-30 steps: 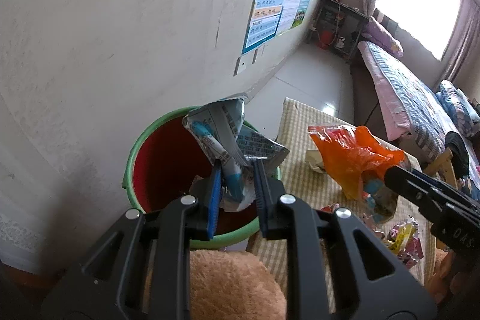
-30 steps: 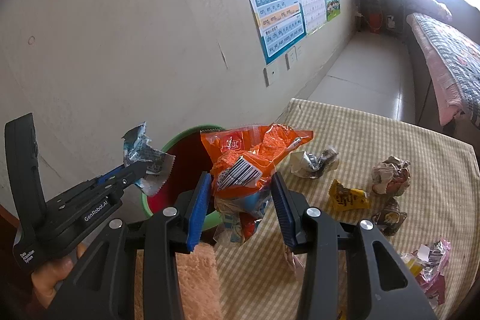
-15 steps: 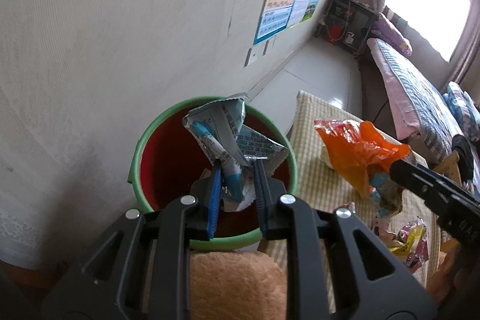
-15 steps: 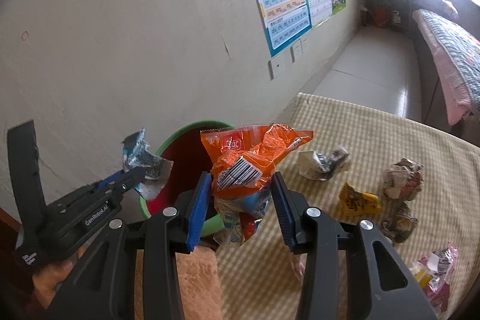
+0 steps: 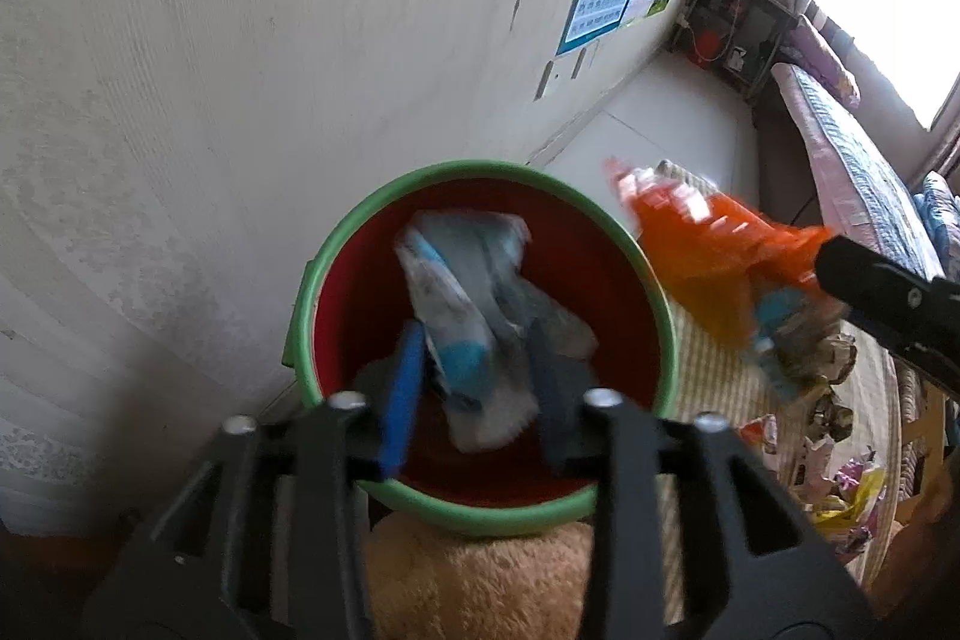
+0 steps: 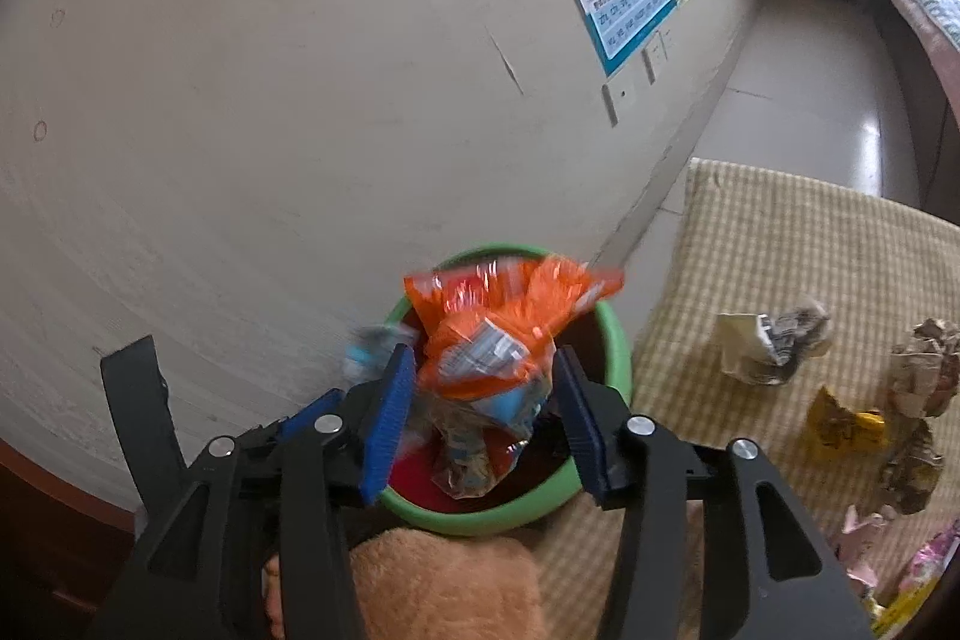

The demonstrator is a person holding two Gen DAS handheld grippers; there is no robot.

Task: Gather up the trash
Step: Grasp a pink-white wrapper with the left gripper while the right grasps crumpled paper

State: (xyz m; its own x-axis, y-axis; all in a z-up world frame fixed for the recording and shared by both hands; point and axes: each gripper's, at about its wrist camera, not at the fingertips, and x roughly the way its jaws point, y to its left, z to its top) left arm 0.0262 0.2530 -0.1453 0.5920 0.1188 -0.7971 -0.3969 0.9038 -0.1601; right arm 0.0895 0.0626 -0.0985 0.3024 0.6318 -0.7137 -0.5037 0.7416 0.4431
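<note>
Here the white-and-blue wrapper (image 5: 474,334) is seen between the parted fingers of the left gripper (image 5: 474,388), directly over the red inside of the green-rimmed bucket (image 5: 336,244), apparently released to drop in. The orange snack bag (image 6: 498,340) sits between the right gripper's (image 6: 486,418) spread pads above the same bucket; whether they touch it cannot be told. More crumpled trash (image 6: 774,346) is left on the checked tablecloth (image 6: 780,232).

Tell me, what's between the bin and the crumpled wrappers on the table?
Only bare checked tablecloth, in the right wrist view. It runs from the bin to the nearest wrapper with nothing on it.
</note>
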